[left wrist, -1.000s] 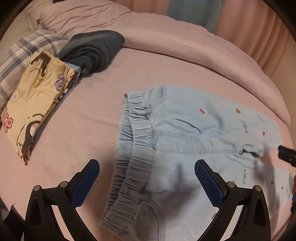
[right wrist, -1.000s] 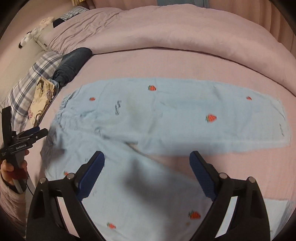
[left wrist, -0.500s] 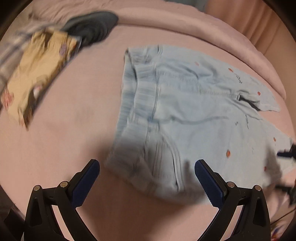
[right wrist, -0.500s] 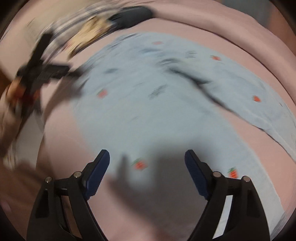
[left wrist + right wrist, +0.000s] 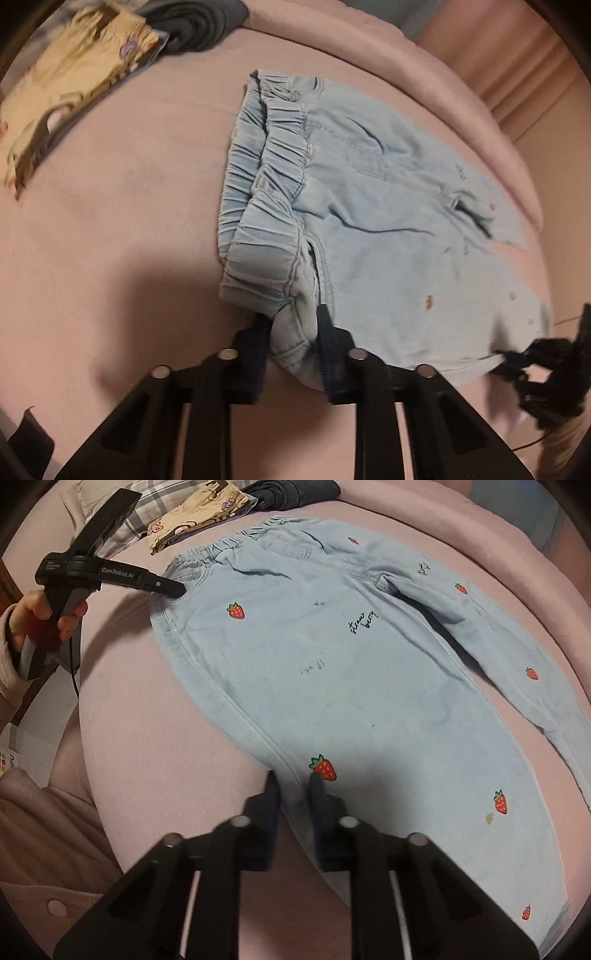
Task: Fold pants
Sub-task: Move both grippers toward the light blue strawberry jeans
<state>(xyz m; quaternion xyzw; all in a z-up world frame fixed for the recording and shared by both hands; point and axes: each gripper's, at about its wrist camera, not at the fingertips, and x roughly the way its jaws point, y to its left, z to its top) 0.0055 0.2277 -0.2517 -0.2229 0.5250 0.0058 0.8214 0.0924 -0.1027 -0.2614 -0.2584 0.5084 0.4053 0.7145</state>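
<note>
Pants (image 5: 369,672) lie spread flat on the pink bed (image 5: 155,738), legs still apart: no fold made yet. Left gripper (image 5: 295,332) is clenched on the near waistband corner. Right gripper (image 5: 291,782) pinches the near leg's outer edge, by a strawberry. A second ago both jaws gaped above the cloth; they have just been closing, with fabric now between them. Folded clothes (image 5: 66,81) sit far left.

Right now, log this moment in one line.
left fingers: just closed on light blue strawberry-print pants waistband corner | right fingers: just closed on leg edge | pants unfolded
</note>
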